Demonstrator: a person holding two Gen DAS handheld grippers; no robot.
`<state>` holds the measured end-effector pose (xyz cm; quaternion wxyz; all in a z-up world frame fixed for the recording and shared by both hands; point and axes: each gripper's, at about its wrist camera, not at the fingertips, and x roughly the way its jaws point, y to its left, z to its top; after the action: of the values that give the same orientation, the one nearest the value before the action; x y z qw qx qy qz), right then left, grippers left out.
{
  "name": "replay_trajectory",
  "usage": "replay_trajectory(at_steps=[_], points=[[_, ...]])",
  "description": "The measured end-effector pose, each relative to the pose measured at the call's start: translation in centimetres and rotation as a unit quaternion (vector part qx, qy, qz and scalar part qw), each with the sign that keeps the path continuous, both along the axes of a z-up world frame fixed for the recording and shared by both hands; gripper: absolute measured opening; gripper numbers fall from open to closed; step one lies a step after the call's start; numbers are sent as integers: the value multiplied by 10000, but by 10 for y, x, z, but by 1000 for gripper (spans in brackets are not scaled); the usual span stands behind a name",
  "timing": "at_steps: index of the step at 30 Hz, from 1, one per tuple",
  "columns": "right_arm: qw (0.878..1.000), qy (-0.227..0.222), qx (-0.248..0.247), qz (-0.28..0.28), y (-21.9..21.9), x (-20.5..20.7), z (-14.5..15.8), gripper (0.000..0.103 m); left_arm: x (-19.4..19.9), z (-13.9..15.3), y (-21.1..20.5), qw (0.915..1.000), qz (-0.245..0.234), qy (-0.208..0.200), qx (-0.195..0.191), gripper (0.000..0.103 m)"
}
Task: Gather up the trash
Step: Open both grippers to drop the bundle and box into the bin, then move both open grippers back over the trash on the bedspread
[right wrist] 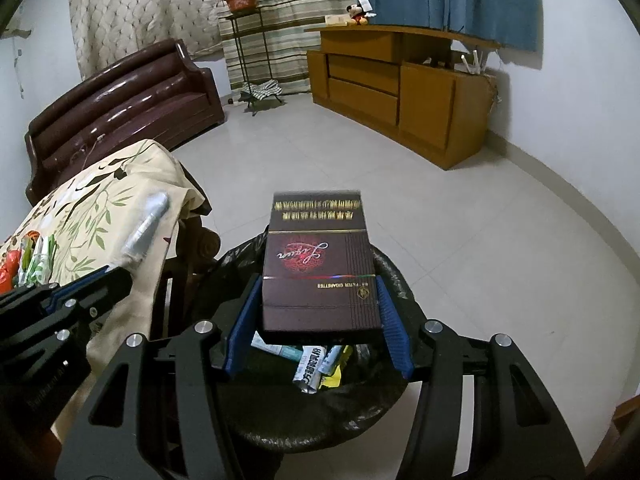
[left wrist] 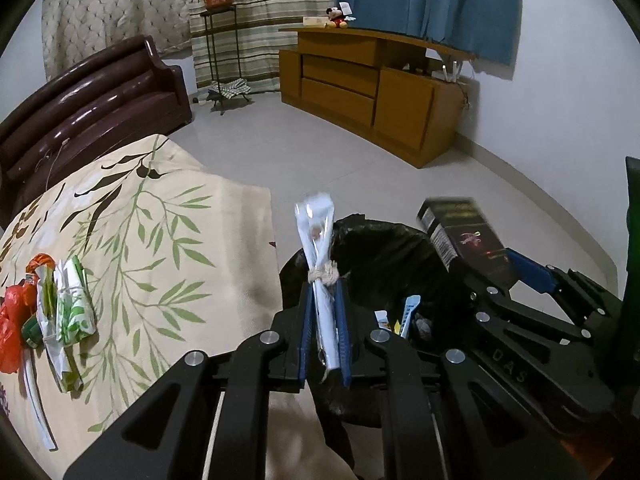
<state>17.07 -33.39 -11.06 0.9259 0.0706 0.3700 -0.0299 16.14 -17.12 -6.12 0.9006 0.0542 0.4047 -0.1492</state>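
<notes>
My left gripper is shut on a rolled clear plastic wrapper tied with twine, which stands up between the blue pads over the near rim of the bin. The bin is lined with a black bag and holds several wrappers. My right gripper is shut on a dark maroon cigarette box, held flat above the bin's mouth. That box also shows in the left wrist view, to the right. The left gripper and its roll appear at the left of the right wrist view.
A table under a leaf-patterned cloth stands left of the bin, with green-and-white wrappers and a red plastic bag on it. Beyond are a dark sofa, a plant stand, a wooden cabinet and tiled floor.
</notes>
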Motion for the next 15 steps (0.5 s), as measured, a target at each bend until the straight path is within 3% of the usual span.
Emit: replay_trajectory(at_steps=[3, 15], points=[[10000, 11, 29, -33, -4, 2, -2, 55, 1, 0, 1, 10000, 60, -2, -4, 33], [9999, -2, 63, -126, -8, -2, -1, 55, -3, 8, 9, 9998, 183, -53, -96, 43]])
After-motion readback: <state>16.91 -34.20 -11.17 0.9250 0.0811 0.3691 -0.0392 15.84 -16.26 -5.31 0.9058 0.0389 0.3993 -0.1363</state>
